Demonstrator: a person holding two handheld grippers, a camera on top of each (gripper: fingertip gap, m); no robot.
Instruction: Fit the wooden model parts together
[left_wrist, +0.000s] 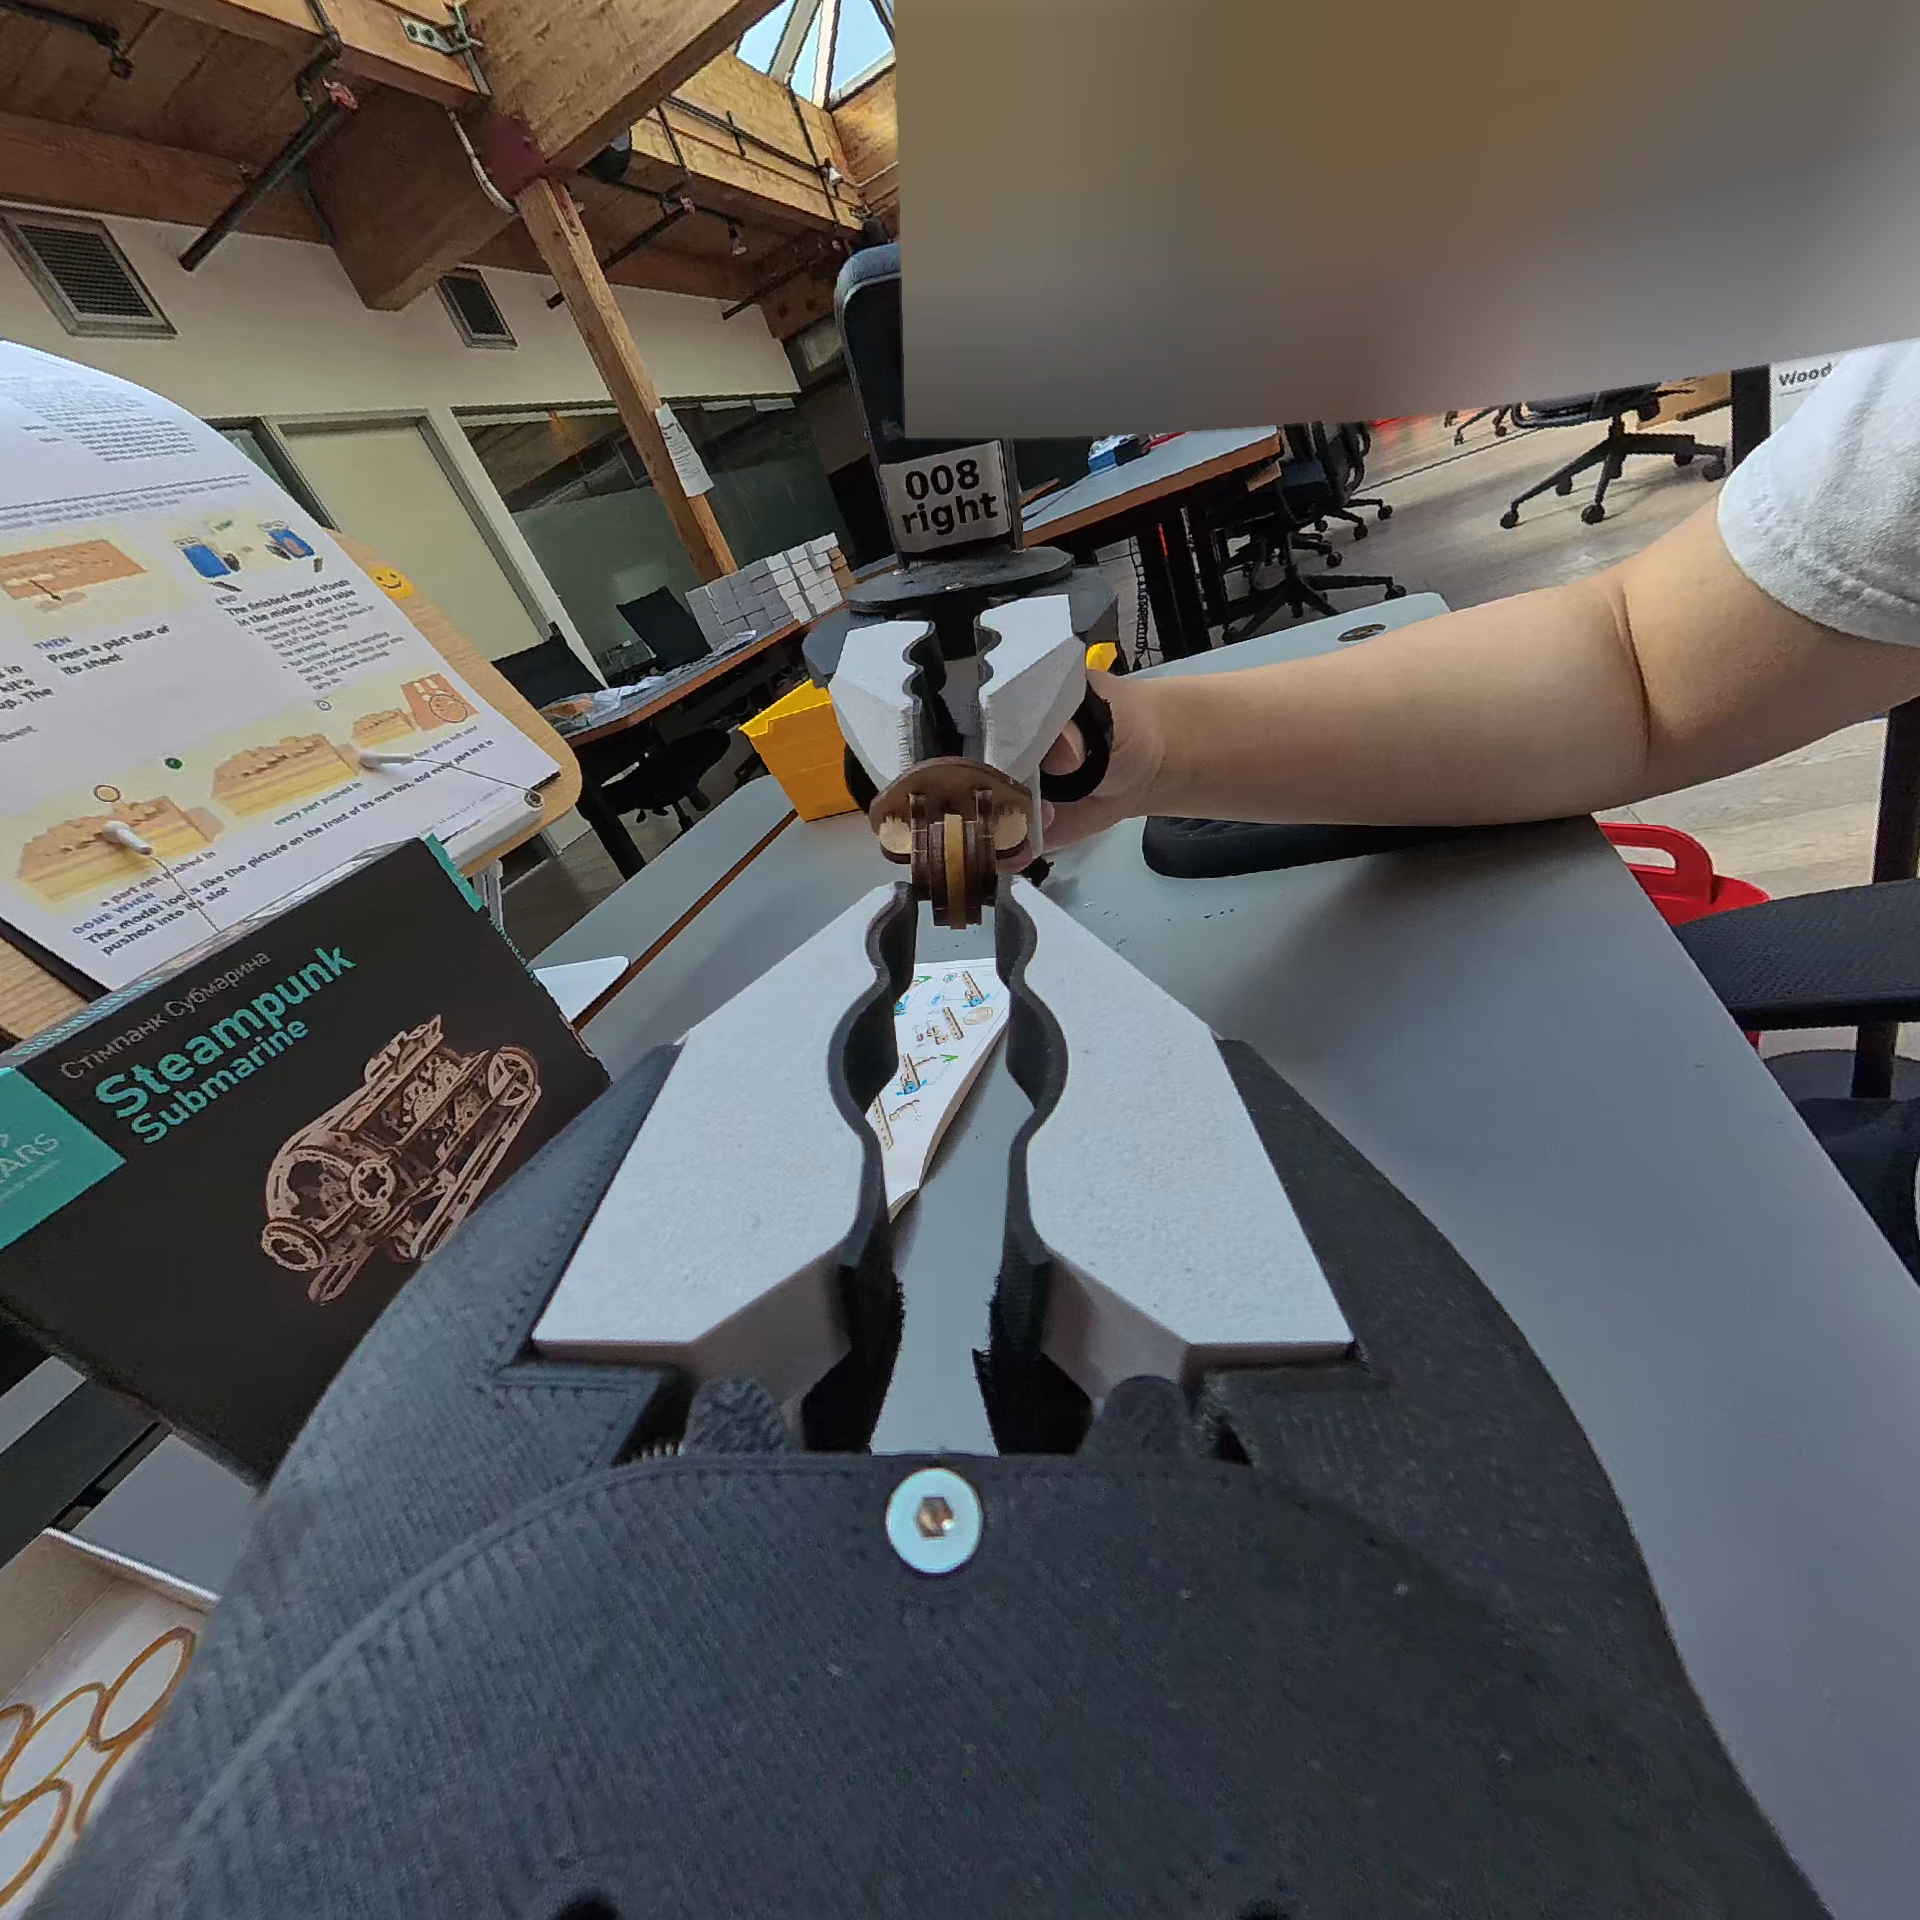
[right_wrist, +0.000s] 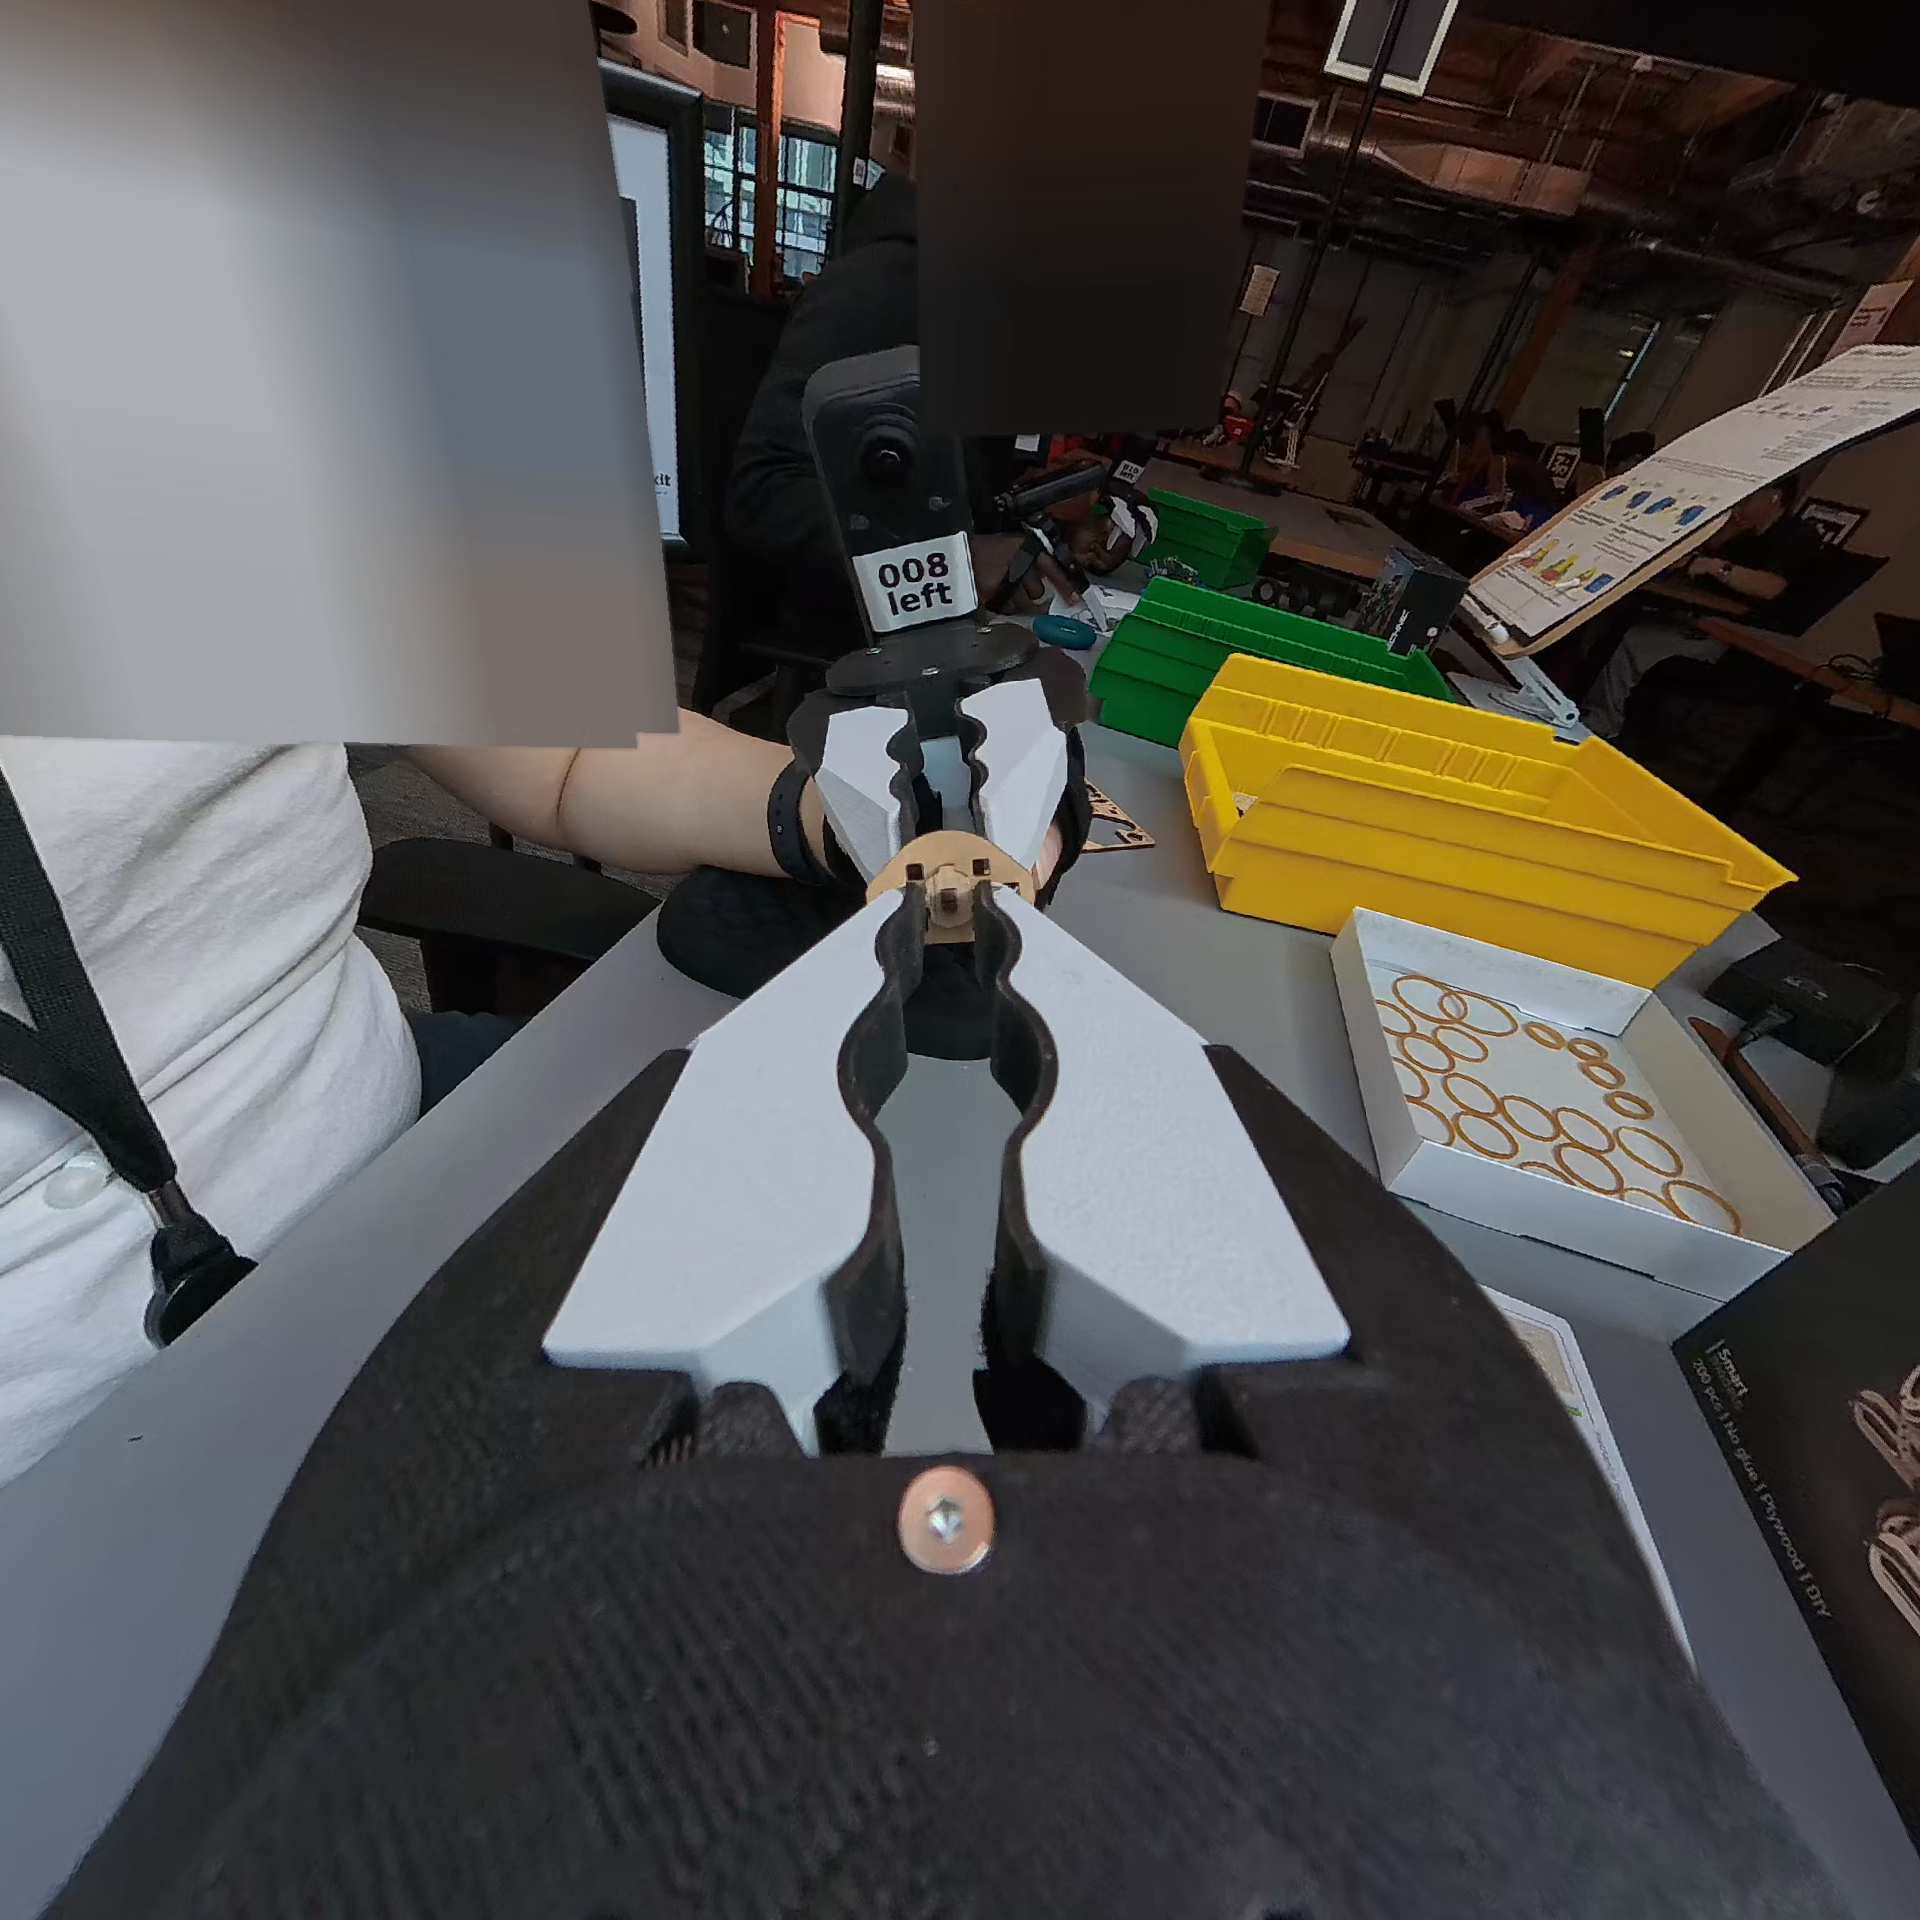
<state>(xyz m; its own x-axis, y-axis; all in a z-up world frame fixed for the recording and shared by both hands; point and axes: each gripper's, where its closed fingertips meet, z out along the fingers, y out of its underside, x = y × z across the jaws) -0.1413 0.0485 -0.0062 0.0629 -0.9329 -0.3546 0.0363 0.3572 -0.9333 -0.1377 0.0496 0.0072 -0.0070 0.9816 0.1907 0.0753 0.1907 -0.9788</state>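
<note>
Left gripper (left_wrist: 951, 909) and right gripper (right_wrist: 945, 914) both pinch the wooden assembly (left_wrist: 951, 831) above table (left_wrist: 1351, 1039).

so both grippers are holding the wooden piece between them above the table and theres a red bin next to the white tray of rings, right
Not quite: the bin next to the white tray of rings is yellow, not red, as the right wrist view shows. The rest holds: the left gripper and right gripper both grip the wooden piece between them above the table.
</note>
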